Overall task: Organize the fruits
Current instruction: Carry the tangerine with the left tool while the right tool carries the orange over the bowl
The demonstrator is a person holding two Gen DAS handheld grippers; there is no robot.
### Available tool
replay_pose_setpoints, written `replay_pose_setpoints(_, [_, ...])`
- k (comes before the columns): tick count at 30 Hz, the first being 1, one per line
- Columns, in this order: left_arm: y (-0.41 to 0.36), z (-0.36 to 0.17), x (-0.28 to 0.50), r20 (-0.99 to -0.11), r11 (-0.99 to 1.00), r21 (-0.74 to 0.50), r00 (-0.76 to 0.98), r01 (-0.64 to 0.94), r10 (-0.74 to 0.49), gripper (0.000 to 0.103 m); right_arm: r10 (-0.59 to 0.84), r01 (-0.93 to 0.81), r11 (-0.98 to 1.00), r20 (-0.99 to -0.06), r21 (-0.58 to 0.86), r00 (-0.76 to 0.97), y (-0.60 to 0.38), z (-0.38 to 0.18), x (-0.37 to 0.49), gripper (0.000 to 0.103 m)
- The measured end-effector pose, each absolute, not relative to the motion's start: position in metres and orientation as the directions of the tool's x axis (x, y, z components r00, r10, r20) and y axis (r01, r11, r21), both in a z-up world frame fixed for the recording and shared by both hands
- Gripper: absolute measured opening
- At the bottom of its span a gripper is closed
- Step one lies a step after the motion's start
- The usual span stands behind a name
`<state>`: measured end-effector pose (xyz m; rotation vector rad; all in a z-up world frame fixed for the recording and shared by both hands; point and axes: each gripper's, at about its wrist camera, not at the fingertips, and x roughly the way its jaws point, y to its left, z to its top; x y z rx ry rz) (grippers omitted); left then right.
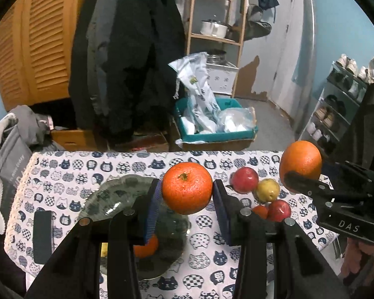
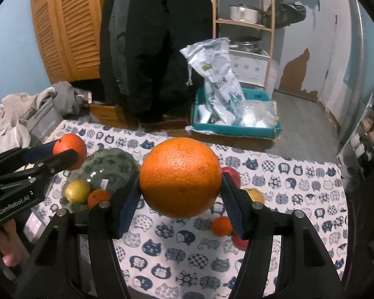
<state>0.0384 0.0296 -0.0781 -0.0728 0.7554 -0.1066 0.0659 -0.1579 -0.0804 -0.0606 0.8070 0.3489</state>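
My left gripper [image 1: 187, 191] is shut on a stemmed tangerine [image 1: 187, 190], held above the cat-print table. Below it lies a green glass plate [image 1: 112, 196] with a small orange [image 1: 147, 245] on it. My right gripper [image 2: 180, 182] is shut on a large orange [image 2: 180, 177], also lifted off the cloth. In the right wrist view the plate [image 2: 112, 167] also carries a yellow fruit [image 2: 77, 190]. On the cloth to the right sit a red apple [image 1: 244, 179], a yellow fruit [image 1: 268, 190], another red apple [image 1: 279, 210] and a small orange [image 1: 260, 211].
A black flat object [image 1: 42, 236] lies on the table's left side. Beyond the far edge are a teal box of bags [image 1: 212, 124], hanging dark coats [image 1: 127, 57] and a wooden shelf [image 1: 217, 25]. A shoe rack [image 1: 336, 109] stands at the right and grey clothes [image 1: 12, 134] at the left.
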Motion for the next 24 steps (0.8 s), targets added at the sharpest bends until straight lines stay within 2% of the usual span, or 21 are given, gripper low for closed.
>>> replay_pose_setpoints(11, [0.076,-0.083,0.037,-0.684,0.993,-0.116,0.726,-0.019,-0.066,0.042,0.345,-0.404,0.91,-0.72,0.098,0.602,-0.104,-0.079,0.081,0.063])
replay_pose_setpoints(24, [0.129,-0.113,0.054,-0.74,0.985,-0.125,0.672,-0.121,-0.011,0.042,0.393,-0.465,0.874,-0.77,0.143,0.502,-0.043,-0.115,0.113,0.063])
